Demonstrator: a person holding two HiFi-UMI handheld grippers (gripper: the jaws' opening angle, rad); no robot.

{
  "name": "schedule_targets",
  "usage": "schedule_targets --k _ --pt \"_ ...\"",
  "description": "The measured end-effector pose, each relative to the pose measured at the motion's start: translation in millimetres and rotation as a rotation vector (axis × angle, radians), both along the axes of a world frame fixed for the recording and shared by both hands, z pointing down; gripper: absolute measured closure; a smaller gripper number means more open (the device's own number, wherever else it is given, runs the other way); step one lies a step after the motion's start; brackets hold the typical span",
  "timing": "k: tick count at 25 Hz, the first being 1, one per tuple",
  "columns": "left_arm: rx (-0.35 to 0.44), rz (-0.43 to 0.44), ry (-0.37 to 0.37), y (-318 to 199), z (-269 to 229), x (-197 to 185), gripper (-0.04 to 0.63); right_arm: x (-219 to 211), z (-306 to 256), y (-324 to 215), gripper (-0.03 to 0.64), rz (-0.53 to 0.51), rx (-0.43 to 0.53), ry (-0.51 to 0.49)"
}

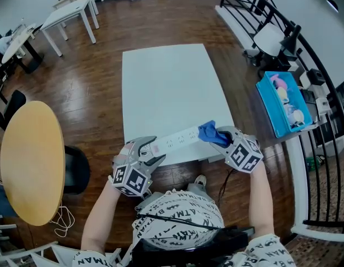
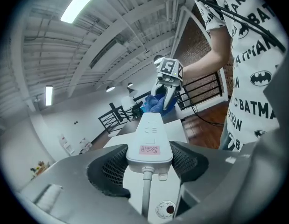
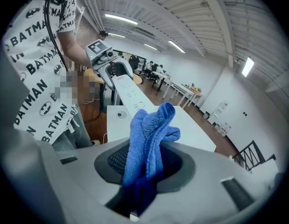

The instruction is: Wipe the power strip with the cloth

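The left gripper (image 1: 149, 151) is closed on the cable end of the white power strip (image 1: 177, 139), which is held over the near edge of the counter (image 1: 166, 77). One strip and one cloth are counted. The strip's long axis runs left to right. Its far end points at the right gripper (image 1: 220, 136), which is clamped on the blue cloth (image 1: 210, 133) at that end.

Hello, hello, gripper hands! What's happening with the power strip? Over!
Left gripper shut on power strip, cord end. Right gripper shut on blue cloth, at the strip's far end. Nothing in the way.
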State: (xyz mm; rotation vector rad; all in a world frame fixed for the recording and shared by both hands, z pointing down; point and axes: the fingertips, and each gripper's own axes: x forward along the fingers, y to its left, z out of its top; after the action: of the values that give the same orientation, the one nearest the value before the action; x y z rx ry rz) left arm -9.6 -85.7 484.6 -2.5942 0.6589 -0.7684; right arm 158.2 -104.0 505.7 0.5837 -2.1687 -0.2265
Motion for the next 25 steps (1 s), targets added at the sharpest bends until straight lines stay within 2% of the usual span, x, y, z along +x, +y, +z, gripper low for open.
schedule_targets --k 7,14,19,22,25 --pt "-0.028 -0.056 0.045 -9 -3 -3 0.313 -4 0 -6 0.48 0.087 0.034 -0.055" --pt "-0.053 -0.147 0.101 -21 -1 -3 0.313 -10 3 -20 0.48 0.29 0.044 -0.163" --pt "-0.072 -0.222 0.145 -31 -1 -1 0.313 -16 -3 -29 0.48 0.435 0.054 -0.278" --pt "-0.077 -0.26 0.168 -35 -2 -1 0.313 -27 -6 -26 0.48 0.459 0.05 -0.334" --pt "-0.076 -0.282 0.175 -37 0 0 0.313 -45 -4 -18 0.48 0.431 0.032 -0.354"
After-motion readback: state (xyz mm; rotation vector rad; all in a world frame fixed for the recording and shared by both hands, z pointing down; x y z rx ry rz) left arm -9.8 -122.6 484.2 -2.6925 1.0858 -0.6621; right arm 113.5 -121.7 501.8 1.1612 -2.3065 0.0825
